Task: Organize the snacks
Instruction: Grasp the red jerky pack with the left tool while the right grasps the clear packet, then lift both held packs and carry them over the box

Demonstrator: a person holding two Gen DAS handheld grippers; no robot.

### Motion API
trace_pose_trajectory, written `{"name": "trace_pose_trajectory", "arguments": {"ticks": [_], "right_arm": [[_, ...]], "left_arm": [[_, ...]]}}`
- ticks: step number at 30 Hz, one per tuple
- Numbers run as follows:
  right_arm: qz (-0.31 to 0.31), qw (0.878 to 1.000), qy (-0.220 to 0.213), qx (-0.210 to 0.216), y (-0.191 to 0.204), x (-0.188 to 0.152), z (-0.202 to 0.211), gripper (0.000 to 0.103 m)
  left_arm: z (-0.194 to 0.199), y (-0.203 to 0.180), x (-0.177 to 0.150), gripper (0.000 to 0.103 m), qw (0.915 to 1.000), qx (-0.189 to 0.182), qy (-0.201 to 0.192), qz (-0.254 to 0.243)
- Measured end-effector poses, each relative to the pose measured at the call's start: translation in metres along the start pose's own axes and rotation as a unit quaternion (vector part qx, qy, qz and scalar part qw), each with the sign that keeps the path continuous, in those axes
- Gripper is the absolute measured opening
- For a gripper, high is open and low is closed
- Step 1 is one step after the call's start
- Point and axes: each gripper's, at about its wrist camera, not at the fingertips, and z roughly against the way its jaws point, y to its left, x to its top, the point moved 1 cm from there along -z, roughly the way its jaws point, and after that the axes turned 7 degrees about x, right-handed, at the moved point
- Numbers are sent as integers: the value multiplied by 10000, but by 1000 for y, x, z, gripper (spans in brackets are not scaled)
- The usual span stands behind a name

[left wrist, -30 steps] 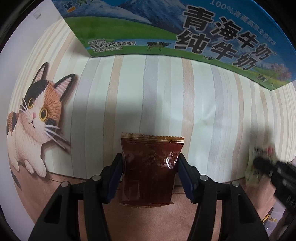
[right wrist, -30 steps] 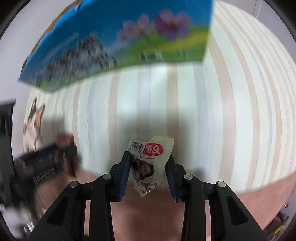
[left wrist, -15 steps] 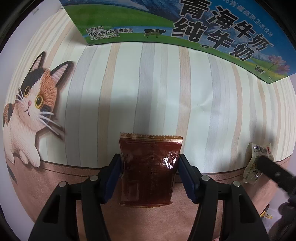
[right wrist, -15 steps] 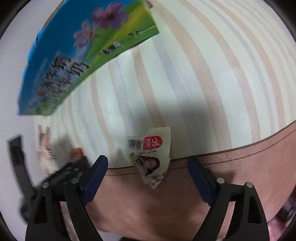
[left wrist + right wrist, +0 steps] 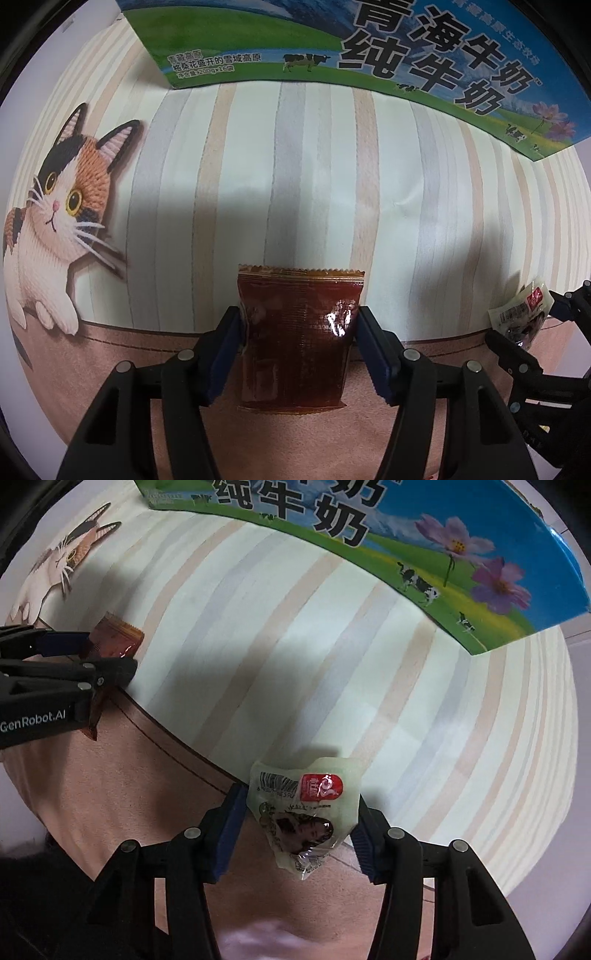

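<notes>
Brown snack packet (image 5: 295, 339) at 6 o'clock in the left view, pinched flat between the blue pads of the left tool (image 5: 297, 343). Pale snack packet (image 5: 306, 819) at 6 o'clock in the right view, right tool (image 5: 301, 830) just closing, pads touching both sides. Underneath, striped cat mat (image 5: 332, 177) on the bench. Milk box (image 5: 406, 55) at 12 o'clock.

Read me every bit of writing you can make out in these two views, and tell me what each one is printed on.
"青海牛奶 纯牛奶": milk carton, large black characters.
"格桑花盛开的雪域高原": same carton, small white print; the lines above and below it are too small to read.
"GenRobot.AI": side of the left gripper.
Pale green snack packet: a barcode and a red logo, digits and characters too small to read.
Dark red sachet: no readable text.
</notes>
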Motion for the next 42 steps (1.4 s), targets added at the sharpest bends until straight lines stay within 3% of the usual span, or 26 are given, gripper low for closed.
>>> {"name": "trace_pose_trajectory", "arguments": {"ticks": [4,15,20,28,30,34,36,38,42], "right_arm": [[-287,9996,15,55,3,8,-7,61],[-691,9975,-78,82,2,37,-18,62],[-829,9960,-329,0,4,27,-18,61],[-1010,9933,-548,82,-3,17,-16,59],[-1130,9917,-575,213,-5,16,-12,59],[-1274,9892,-580,430,-17,17,-12,60],[-1376,9872,-599,532,-23,16,-12,60],[-1459,9856,-615,597,-30,18,-8,60],[-1453,9859,-633,537,-36,15,-10,60]], "left_arm": [[-3,-5,0,64,10000,14,16,-75],[-8,-3,0,61,10000,-58,-8,-5],[-8,5,-2,54,10000,-61,-33,-9],[-7,4,0,55,9998,16,3,-179],[-6,2,2,61,9997,-198,76,-153],[-12,18,4,74,9942,-1028,325,58],[-15,22,5,75,9921,-1182,423,75],[-16,18,7,75,9925,-1114,493,-82],[-14,0,7,74,9961,-625,478,-389]]}}
